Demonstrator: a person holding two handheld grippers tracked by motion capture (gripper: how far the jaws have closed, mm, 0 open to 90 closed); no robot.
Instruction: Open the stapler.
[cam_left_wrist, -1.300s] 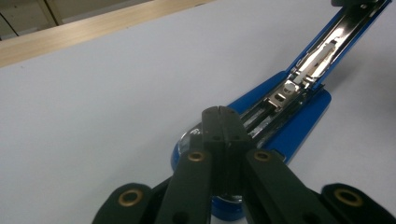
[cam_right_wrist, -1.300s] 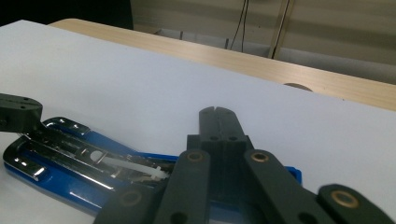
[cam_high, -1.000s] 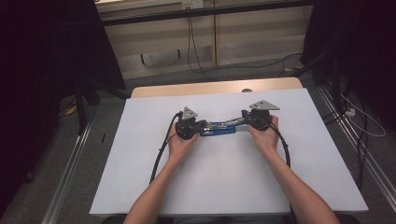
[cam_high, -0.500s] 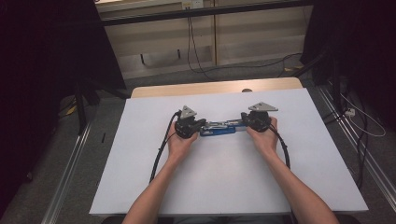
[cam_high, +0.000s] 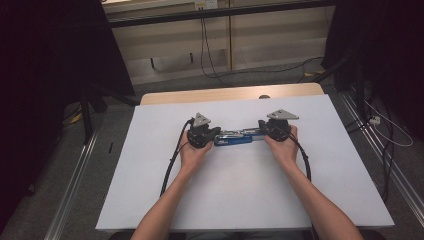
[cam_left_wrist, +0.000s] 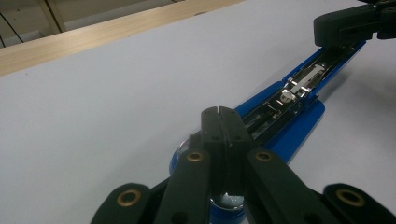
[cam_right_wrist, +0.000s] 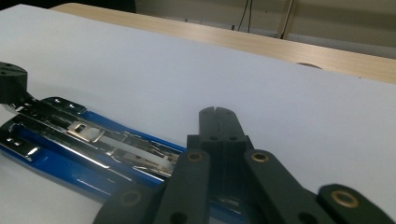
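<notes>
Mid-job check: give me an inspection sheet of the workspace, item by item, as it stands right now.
Surface: white table top, wooden strip along its far edge.
Job's things: blue stapler lying opened out flat, metal staple channel exposed, between the grippers.
Clutter: nothing seen.
Grippers: left gripper at the stapler's left end, right gripper at its right end; both jaws closed together, whether clamped on the stapler I cannot tell.
Cables: black gripper cable trails toward the person on each side.
Surroundings: wall cables, dark curtains, floor rails.
</notes>
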